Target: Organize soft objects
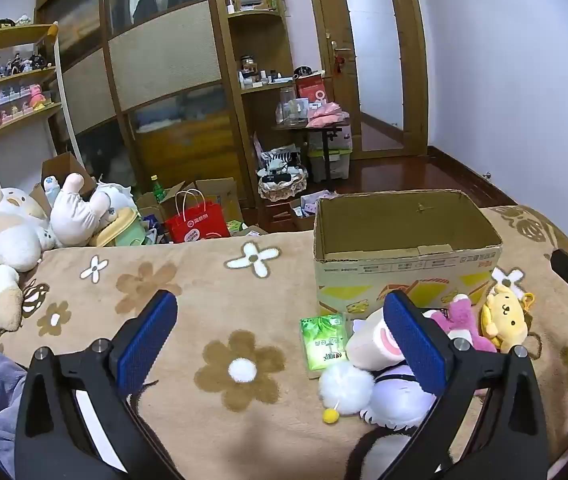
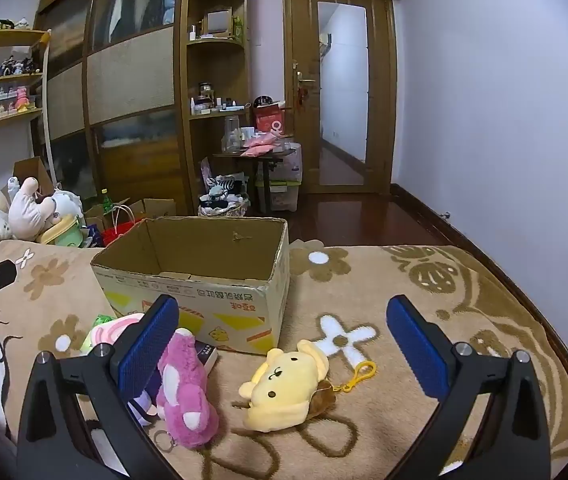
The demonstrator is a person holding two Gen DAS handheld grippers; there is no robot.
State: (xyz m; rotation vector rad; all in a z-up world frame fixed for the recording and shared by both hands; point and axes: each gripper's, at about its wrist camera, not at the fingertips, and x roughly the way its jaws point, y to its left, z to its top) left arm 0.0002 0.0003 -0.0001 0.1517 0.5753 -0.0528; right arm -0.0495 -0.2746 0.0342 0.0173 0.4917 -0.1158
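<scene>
The open-topped brown cardboard box stands on the beige flower-patterned plush bed cover, close to the bed's far edge; nothing shows inside it from either view. To the box's right the cover runs bare toward the bed's right edge and the white wall, leaving broad room there.

The soft toys lie just in front of the box. The yellow dog plush with a yellow clip lies on its side between the right gripper's fingers, untouched; the jaws are spread wide and hold nothing. The pink and white plush bear lies just beside the dog, near the gripper's left finger.

The left gripper is also wide open and empty, hovering over bare cover. Beside its right finger lie a white fluffy pompom toy, a green tissue packet and a pale lilac plush, bunched together. Large white and cream stuffed animals crowd the bed's far left edge.
</scene>
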